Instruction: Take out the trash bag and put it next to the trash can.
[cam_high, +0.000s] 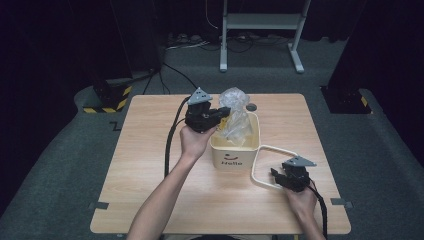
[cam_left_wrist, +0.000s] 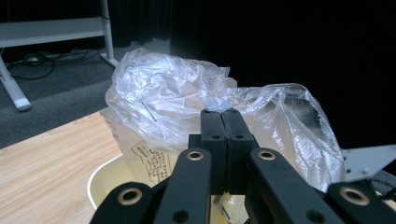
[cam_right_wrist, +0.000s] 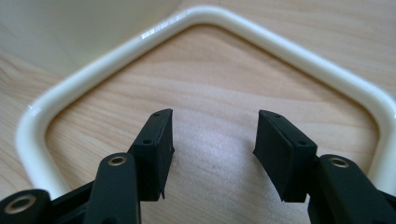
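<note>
a pale wooden table (cam_high: 150, 165) carries the work, seen from above with a person's forearms coming in from its near edge. at its middle stands a cream bin (cam_high: 235, 155) with a smiling face and "hello" printed on its near wall, and a crumpled clear plastic bag (cam_high: 236, 116) rises out of its mouth. the bin's white frame (cam_high: 261, 167), a rounded loop, lies flat on the wood touching the bin's right side. the left gripper (cam_high: 223, 112) is at the bin's far-left rim, jaws clenched on a fold of the bag; in the left gripper view the two fingers (cam_left_wrist: 213, 130) meet with film pinched between them. the right gripper (cam_high: 276, 174) sits low over the table at the frame's near-right stretch, jaws released with nothing between them. in the right gripper view the loop curves around ahead of the parted fingertips (cam_right_wrist: 161, 140), bare wood between them. the frame lies nearest the right hand, so any pick-up looks likely to fall to that side.
</note>
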